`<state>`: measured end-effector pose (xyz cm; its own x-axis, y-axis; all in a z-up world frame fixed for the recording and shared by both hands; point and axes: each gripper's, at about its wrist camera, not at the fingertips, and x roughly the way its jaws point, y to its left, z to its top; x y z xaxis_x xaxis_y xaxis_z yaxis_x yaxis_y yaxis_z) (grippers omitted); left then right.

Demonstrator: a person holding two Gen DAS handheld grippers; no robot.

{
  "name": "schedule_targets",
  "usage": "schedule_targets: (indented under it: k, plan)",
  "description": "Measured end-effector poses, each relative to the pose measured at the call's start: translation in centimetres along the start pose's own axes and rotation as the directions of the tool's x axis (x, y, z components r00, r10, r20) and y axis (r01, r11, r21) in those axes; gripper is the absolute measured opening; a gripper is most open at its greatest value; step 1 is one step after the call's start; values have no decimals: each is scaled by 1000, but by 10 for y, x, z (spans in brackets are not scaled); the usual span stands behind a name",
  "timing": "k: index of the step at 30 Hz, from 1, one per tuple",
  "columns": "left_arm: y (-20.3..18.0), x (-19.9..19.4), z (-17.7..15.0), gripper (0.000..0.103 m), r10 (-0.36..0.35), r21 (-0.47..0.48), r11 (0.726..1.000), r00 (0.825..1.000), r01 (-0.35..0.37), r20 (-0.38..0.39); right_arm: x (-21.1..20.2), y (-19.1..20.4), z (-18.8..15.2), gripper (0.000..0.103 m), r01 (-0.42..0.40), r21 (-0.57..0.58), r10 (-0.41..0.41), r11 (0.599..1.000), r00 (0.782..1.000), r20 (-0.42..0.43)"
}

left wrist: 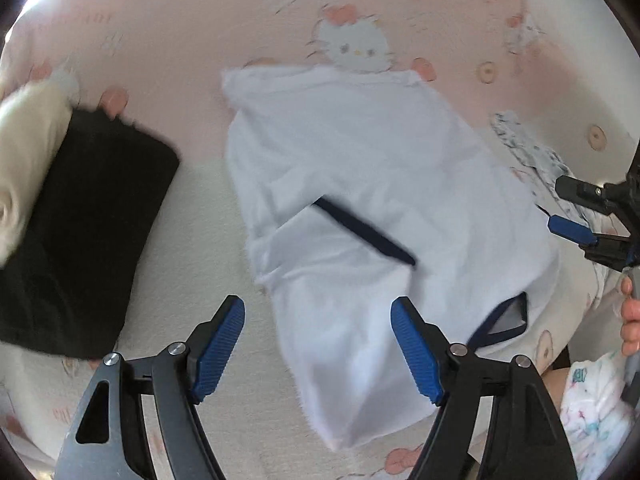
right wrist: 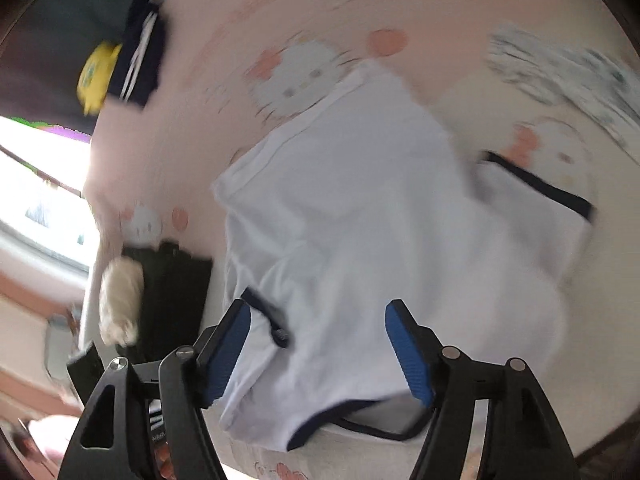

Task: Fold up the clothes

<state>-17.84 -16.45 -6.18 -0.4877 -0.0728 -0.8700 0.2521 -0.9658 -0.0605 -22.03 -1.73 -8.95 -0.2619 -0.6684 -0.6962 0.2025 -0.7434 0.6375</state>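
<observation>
A white T-shirt with navy trim (left wrist: 360, 184) lies partly folded on a pink cartoon-cat bed sheet (left wrist: 180, 32). One sleeve with a navy cuff (left wrist: 364, 232) is folded across its middle. My left gripper (left wrist: 318, 350) is open and empty just above the shirt's near end. The right gripper shows at the right edge of the left wrist view (left wrist: 576, 212). In the right wrist view the shirt (right wrist: 360, 220) fills the centre, with its navy neckline (right wrist: 340, 420) near the bed edge. My right gripper (right wrist: 318, 350) is open and empty over it.
A folded black garment (left wrist: 84, 232) and a cream one (left wrist: 24, 168) lie to the left of the shirt. A patterned cloth (left wrist: 528, 152) lies to the right. A navy striped garment (right wrist: 140, 52) and a yellow toy (right wrist: 94, 76) sit at the bed's far side.
</observation>
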Motion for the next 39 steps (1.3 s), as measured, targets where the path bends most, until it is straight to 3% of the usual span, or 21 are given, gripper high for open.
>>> schedule_targets:
  k: [3,5,9,12,15,20,22,24,29,31,33,35,39]
  plan:
    - [-18,-3,7,74,48,69,996,999,-49,20,-21,-34,-2,71,-78,136,73,988,996,41]
    - [-30,3,17,74,38,92,995,999,-40,21,-30,-50,-3,71,-89,186,80,979,995,54]
    - [-63,1,23,74,0,196,981,1000,-2,14,-41,-63,-7,71,-35,192,25,981,998,52]
    - [-85,4,19,74,-14,261,965,1000,14,-3,-47,-59,-16,71,98,128,-102,987,994,24]
    - [-102,7,11,74,-9,304,953,1000,8,0,-47,-47,-31,71,236,26,-236,971,971,19]
    - [-120,10,-8,74,-34,365,930,999,39,-21,-31,-37,-49,69,251,-47,-251,967,968,8]
    - [-126,9,-15,74,-64,396,916,998,66,-18,-24,-34,-52,55,242,-82,-243,967,970,2]
    - [-129,13,-17,74,-63,431,901,998,60,-7,-21,-30,-58,47,280,-131,-281,951,960,12]
    - [-139,24,-23,74,-62,513,857,998,44,19,-8,-33,-71,47,334,-204,-348,920,937,-35]
    - [-142,28,-25,71,-62,544,838,998,36,29,-4,-34,-71,47,303,-207,-319,930,946,-49]
    - [-145,34,-27,49,-48,566,824,998,23,31,-2,-30,-70,47,291,-227,-307,929,951,-36]
    - [-144,39,-29,38,-36,566,824,999,20,17,0,-24,-69,47,298,-257,-314,919,949,-21]
    - [-138,50,-33,35,-17,558,830,1000,21,-12,16,-16,-68,47,322,-320,-349,891,937,-29]
